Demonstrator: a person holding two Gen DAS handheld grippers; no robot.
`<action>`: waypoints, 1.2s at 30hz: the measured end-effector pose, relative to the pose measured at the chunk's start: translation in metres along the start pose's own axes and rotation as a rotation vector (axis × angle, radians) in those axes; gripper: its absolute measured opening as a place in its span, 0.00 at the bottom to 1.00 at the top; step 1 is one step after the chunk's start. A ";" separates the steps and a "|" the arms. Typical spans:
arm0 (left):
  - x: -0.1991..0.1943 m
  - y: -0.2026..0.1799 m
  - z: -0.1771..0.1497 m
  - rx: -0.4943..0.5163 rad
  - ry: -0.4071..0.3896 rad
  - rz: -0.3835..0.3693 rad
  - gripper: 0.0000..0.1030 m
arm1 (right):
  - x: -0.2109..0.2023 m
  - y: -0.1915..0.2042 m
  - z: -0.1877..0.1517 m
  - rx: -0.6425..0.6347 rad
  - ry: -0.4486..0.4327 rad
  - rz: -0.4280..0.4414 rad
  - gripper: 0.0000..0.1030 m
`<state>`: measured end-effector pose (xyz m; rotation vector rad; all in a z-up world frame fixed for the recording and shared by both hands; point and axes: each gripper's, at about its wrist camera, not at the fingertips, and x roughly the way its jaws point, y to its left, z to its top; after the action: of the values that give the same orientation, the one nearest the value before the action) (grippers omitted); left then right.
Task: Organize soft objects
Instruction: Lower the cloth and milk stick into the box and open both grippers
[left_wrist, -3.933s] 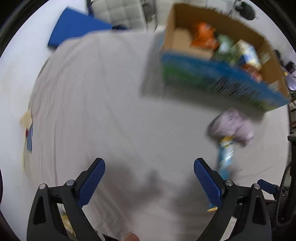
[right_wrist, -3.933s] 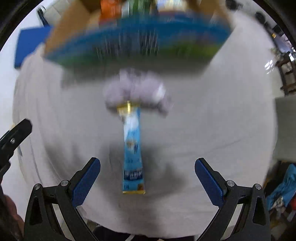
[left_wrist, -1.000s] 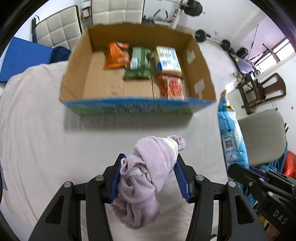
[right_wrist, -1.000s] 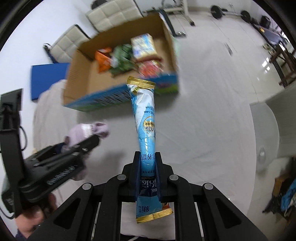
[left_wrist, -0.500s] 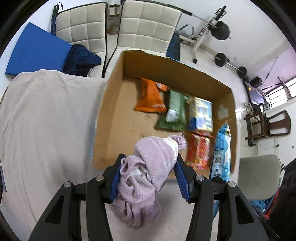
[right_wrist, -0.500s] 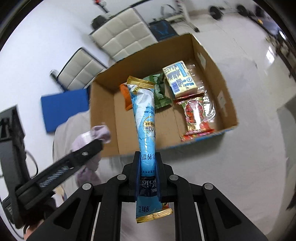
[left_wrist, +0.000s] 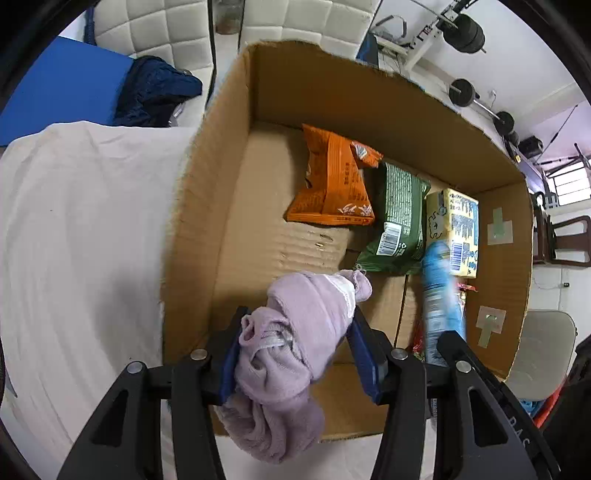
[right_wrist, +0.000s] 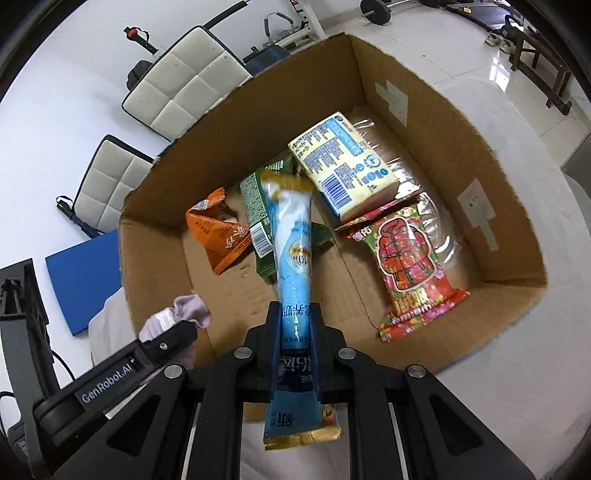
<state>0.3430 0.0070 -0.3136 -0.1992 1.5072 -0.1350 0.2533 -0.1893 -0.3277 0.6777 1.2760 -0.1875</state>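
Note:
My left gripper (left_wrist: 297, 354) is shut on a bundled lilac cloth (left_wrist: 295, 354) and holds it over the near left part of an open cardboard box (left_wrist: 236, 103). My right gripper (right_wrist: 294, 347) is shut on a long blue snack pouch (right_wrist: 293, 254) that points into the box (right_wrist: 424, 85); the pouch also shows blurred in the left wrist view (left_wrist: 439, 295). The left gripper with the cloth (right_wrist: 184, 310) shows at the lower left of the right wrist view.
In the box lie an orange packet (left_wrist: 332, 184), a green packet (left_wrist: 399, 218), a yellow and blue pack (right_wrist: 343, 158) and a red packet (right_wrist: 410, 266). The box stands on a pale cloth-covered table (left_wrist: 74, 240). White chairs (right_wrist: 188, 77) and a blue mat (right_wrist: 85, 277) are behind.
Both grippers have moved forward and lower with their loads. The lilac cloth and the blue pouch now hang over the inside of the box.

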 end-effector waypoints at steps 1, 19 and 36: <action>0.001 0.000 0.000 0.001 0.004 0.000 0.48 | 0.004 0.000 0.001 0.005 0.003 -0.002 0.14; 0.003 0.000 0.001 -0.012 0.040 0.004 0.59 | 0.028 0.000 0.007 -0.026 0.090 0.054 0.54; -0.048 -0.016 -0.036 0.106 -0.112 0.115 0.74 | -0.020 -0.003 0.000 -0.298 0.036 -0.208 0.55</action>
<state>0.3043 0.0002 -0.2655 -0.0345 1.3923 -0.1096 0.2457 -0.1971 -0.3100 0.2941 1.3748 -0.1515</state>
